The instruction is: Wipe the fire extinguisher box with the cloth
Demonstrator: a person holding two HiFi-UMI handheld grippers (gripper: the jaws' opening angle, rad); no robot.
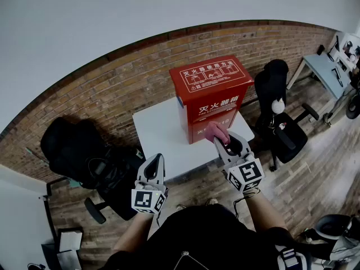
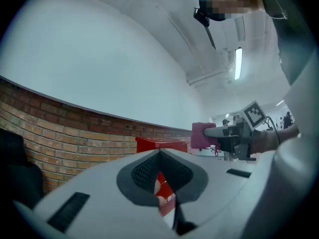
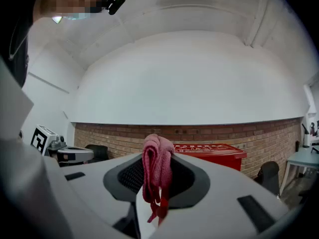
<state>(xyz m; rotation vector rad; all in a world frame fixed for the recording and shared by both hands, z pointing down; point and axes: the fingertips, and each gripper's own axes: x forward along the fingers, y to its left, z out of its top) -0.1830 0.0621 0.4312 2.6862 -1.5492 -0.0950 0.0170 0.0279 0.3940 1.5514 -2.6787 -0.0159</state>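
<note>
White table point(image 1: 157, 134) bears the closed red box point(image 1: 211, 91); right gripper's point(image 1: 223, 143) fingers clamp the cloth point(image 3: 157, 166), left gripper's point(image 1: 156, 161) meet empty

Red ext. box point(image 1: 211, 91) (white lettering), pink cloth point(image 3: 157, 163), white table point(image 1: 157, 134)

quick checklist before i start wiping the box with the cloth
1. Cloth gripped: ok. The right gripper is shut on the pink cloth, with folds hanging out in front of the jaws.
2. Cloth on the box: cannot tell. In the head view the cloth sits at the lower front of the red box, but contact is not clear.
3. Box placed: ok. It stands upright on the white table.
4. Left gripper clear: ok. The left gripper is shut on nothing and sits at the table's near edge, apart from the box.
5. Box steadied: not ok. Nothing holds it, so it may slide under a hard wipe.
</note>
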